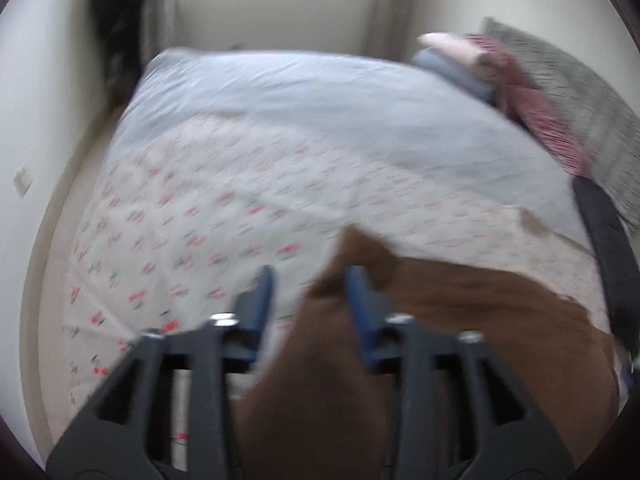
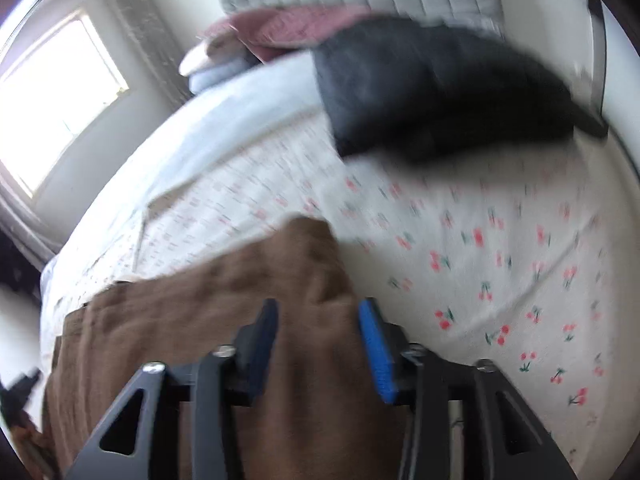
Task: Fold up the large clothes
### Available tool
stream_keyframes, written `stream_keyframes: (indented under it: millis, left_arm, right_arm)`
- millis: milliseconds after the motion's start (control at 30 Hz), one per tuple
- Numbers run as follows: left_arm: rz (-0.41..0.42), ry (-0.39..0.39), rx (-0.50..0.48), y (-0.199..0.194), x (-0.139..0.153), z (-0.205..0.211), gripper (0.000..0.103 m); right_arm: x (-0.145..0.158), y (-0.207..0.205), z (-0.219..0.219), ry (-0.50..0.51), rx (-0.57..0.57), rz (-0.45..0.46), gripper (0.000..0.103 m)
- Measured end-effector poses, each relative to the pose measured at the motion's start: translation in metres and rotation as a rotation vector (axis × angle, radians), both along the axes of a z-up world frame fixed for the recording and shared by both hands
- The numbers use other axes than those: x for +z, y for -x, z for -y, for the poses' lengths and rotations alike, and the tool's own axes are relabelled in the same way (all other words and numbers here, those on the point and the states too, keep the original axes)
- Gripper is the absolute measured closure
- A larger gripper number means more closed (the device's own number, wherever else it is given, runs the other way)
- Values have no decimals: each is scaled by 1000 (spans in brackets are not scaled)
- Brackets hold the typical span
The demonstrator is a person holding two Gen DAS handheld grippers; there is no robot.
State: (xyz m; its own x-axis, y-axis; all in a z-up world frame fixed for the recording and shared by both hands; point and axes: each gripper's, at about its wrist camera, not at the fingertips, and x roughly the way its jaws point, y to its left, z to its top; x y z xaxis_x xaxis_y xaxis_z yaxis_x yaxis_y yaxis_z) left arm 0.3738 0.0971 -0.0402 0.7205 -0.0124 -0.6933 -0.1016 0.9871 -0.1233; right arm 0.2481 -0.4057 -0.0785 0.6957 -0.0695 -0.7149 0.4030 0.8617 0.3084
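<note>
Brown garment [image 2: 208,304] is bunched up at the near edge of the bed [image 1: 360,128], no neat fold yet. Both the left gripper [image 1: 310,280] and right gripper [image 2: 318,312] have fingers apart, nothing clamped. Most folding's left, I'd say.

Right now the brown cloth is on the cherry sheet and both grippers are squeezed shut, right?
Not quite. The brown cloth does lie on the cherry sheet, but both wrist views show the left gripper and right gripper with jaws open.

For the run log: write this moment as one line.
left gripper: open | right gripper: open | brown garment: on cherry-print bedsheet, unfolded
</note>
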Motion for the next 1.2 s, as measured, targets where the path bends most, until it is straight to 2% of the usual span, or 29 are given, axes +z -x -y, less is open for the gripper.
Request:
stream_keyframes:
  millis: [100, 133, 200, 267, 300, 367, 433, 467, 533, 567, 633, 700, 800, 900, 1000, 1100, 1200]
  left_arm:
    - [-21, -4, -119, -8, -2, 29, 44]
    - [-36, -7, -142, -12, -7, 35, 41]
    - [-84, -26, -184, -21, -28, 44, 36]
    - [-167, -112, -190, -33, -56, 46, 36]
    - [-194, -129, -194, -36, -65, 41, 35]
    - [-191, -91, -203, -39, -68, 30, 33]
    - [-200, -141, -174, -49, -66, 18, 31]
    - [-216, -138, -160, -54, -68, 12, 26]
    - [-255, -45, -133, -62, -72, -7, 22]
    - [-258, -37, -121, -63, -72, -8, 22]
    - [-271, -68, -102, -62, -66, -7, 22]
    - [-250, -110, -110, -50, -54, 0, 23]
    - [-214, -111, -178, -25, -33, 14, 23]
    - [-193, -66, -294, 16, -9, 33, 22]
    - [-191, -45, -427, 66, 2, 54, 19]
    - [-222, -77, -517, 104, -6, 68, 19]
    - [-288, -136, -554, 137, -29, 63, 19]
  right_arm:
    - [19, -17, -48, 87, 107, 39, 32]
    - [20, -25, -63, 106, 152, 38, 31]
    - [13, -39, -85, 124, 230, 26, 30]
    - [-4, -50, -94, 131, 263, -9, 30]
    - [-17, -57, -91, 145, 266, -54, 30]
    - [-34, -62, -72, 137, 257, -89, 30]
    - [-41, -63, -41, 136, 203, -108, 30]
    - [-44, -62, -19, 127, 167, -121, 30]
    - [-49, -60, 17, 91, 96, -158, 30]
    - [-51, -57, 35, 80, 36, -190, 30]
    - [-47, -44, 60, 44, -30, -189, 30]
    - [-34, -27, 68, 68, -62, -174, 30]
    - [-6, -3, 52, 109, 7, -133, 30]
    - [15, 17, 14, 119, 102, -104, 30]
    - [25, 39, -49, 125, 281, -121, 30]
    - [16, 64, -107, 149, 453, -170, 29]
    - [-2, 84, -125, 150, 508, -231, 29]
